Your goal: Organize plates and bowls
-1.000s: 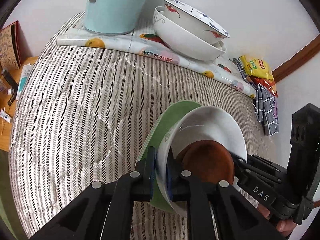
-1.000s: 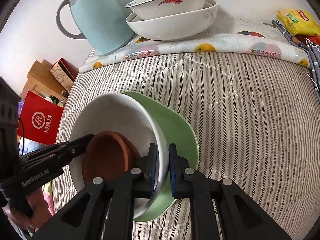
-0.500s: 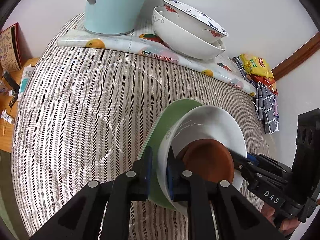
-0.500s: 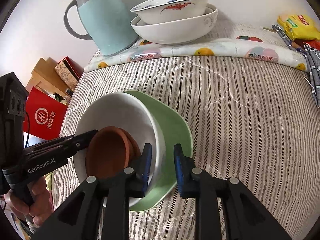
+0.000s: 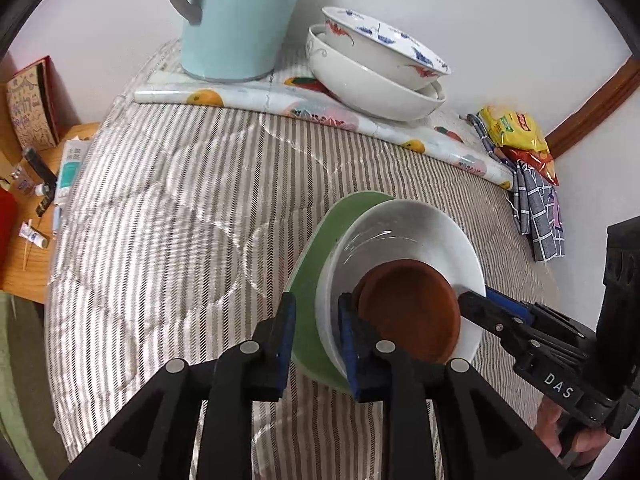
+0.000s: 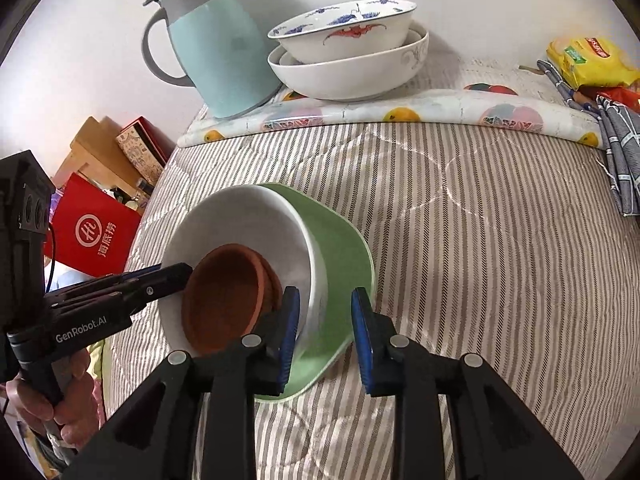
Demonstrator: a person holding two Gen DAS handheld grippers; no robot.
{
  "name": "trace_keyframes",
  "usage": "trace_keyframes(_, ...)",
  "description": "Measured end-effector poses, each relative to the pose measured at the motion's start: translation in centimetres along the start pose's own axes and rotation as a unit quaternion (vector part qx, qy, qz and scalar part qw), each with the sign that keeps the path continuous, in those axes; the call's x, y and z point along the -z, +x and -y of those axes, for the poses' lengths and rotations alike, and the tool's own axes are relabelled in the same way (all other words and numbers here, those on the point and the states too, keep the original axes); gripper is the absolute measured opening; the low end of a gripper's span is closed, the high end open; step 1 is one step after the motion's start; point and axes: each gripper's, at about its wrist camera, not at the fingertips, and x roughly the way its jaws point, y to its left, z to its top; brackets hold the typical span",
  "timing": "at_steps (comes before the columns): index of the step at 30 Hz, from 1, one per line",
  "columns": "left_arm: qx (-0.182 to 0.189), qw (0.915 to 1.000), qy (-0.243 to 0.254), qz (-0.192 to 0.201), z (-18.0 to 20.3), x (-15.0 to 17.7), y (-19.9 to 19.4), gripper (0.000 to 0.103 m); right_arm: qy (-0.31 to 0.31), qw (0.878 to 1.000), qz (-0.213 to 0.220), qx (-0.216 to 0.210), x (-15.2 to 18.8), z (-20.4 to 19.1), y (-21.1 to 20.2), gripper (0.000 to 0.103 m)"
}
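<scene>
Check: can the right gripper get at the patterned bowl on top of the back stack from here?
Probably yes. The right gripper is open astride the white bowl and green plate; once drawn back, bare striped cloth lies between it and the patterned bowl.

A lived-in home room — a striped quilted cover (image 6: 460, 220) spreads over the tabletop, with a fruit-print oilcloth (image 6: 420, 114) folded along its far edge. On that sit a pale blue thermos jug (image 6: 216, 44) and stacked painted bowls (image 6: 348, 52). Snack packets (image 6: 592, 62) and a checked cloth (image 6: 620, 152) lie at the far right corner — boxes and a red bag (image 6: 96, 236) crowd beside the left edge.
</scene>
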Motion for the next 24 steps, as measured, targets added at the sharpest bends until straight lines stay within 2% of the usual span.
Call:
trace_keyframes(7,-0.022,0.9992,0.012,0.032,1.1,1.4,-3.1,0.027,-0.015,0.999,0.019,0.022,1.2,-0.7,-2.7,0.027)
trace_keyframes(10,-0.028,0.9979,0.028,0.051,2.6,2.4,-4.8,0.034,-0.028,0.998,0.037,0.040,2.2,-1.2,-4.6,0.027)
trace_keyframes(12,-0.032,0.9963,0.040,0.069,3.7,3.1,-6.1,0.043,-0.038,0.997,0.049,0.054,3.0,-1.3,-6.2,0.028)
trace_keyframes(15,-0.037,0.9927,0.056,0.100,5.6,4.5,-8.0,0.049,-0.044,0.994,0.070,0.074,4.2,-1.3,-8.7,0.040)
trace_keyframes(17,-0.041,0.9899,0.072,0.115,7.3,5.4,-9.3,0.052,-0.042,0.990,0.097,0.092,5.3,-0.9,-11.1,0.053)
trace_keyframes(21,-0.055,0.9813,0.098,0.156,10.7,7.3,-12.0,0.067,-0.035,0.982,0.142,0.122,7.4,0.2,-15.5,0.067)
trace_keyframes(24,-0.058,0.9760,0.104,0.183,12.7,8.5,-13.5,0.070,-0.027,0.973,0.174,0.149,9.0,1.1,-18.8,0.078)
